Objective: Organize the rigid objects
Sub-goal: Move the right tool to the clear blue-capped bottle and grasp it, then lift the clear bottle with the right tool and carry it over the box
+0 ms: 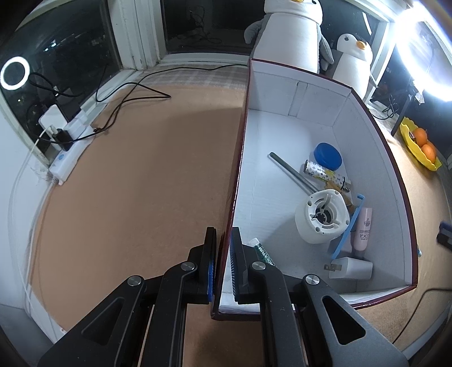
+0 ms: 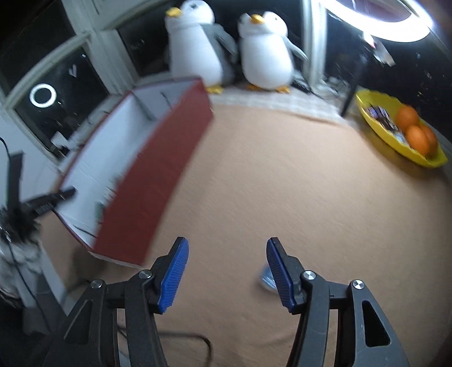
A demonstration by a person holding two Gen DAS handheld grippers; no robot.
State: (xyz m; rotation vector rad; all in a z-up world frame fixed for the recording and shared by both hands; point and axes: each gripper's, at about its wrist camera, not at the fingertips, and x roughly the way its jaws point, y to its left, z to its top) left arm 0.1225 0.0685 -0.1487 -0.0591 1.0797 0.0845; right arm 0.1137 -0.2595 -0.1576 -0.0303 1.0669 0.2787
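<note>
A red box with a white inside (image 1: 310, 127) stands on the tan table. My left gripper (image 1: 223, 234) is shut on its left wall (image 1: 240, 141), one finger outside and one inside. In the box lie a blue lid (image 1: 327, 156), a metal rod (image 1: 288, 172), a patterned tube (image 1: 325, 172), a white round device (image 1: 322, 216), a pink tube (image 1: 363, 228) and a white charger plug (image 1: 350, 268). My right gripper (image 2: 226, 248) hangs open over bare table to the right of the box (image 2: 152, 175), with nothing between its fingers. A small bluish object (image 2: 265, 278) lies partly hidden behind its right finger.
A yellow bowl with oranges (image 2: 404, 132) sits at the far right. Two plush penguins (image 2: 262, 50) stand at the back by the window. A power strip with cables (image 1: 65, 141) lies along the left edge. A bright ring light (image 2: 389, 22) glares at the top right.
</note>
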